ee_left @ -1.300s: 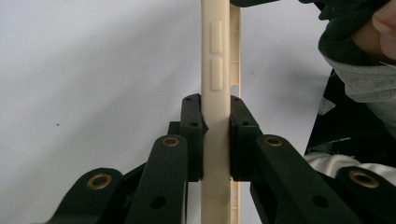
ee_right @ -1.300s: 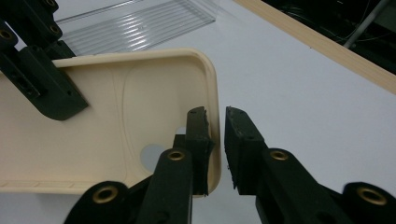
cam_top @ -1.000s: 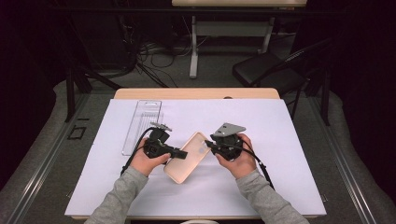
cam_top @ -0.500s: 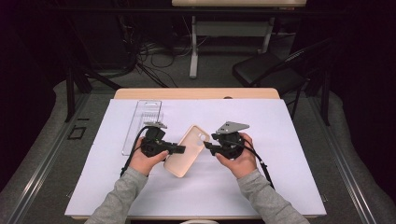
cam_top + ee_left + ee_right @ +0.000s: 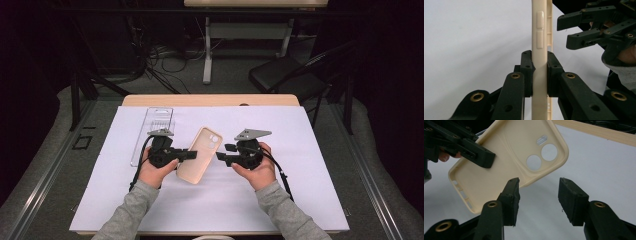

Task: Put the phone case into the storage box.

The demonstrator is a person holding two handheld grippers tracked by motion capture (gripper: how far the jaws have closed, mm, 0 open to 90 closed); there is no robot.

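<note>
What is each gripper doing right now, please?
Left gripper: shut on the cream phone case, gripping its edge.
Right gripper: open, jaws have just been opening, nothing between them; the case lies just beyond them.

The phone case [image 5: 200,155] was a plain cream, unpatterned, with two round cut-outs showing the white behind them, and both the left claw [image 5: 192,154] and the right claw [image 5: 220,156] were matt black with brass-coloured rivets. The counter [image 5: 210,100] was pale wood along its far edge under a plain white sheet [image 5: 310,150]. A clear, colourless plastic package [image 5: 155,125] lay on it, the right claw carried a grey plate [image 5: 252,134], and the sleeves [image 5: 130,215] were light grey.
</note>
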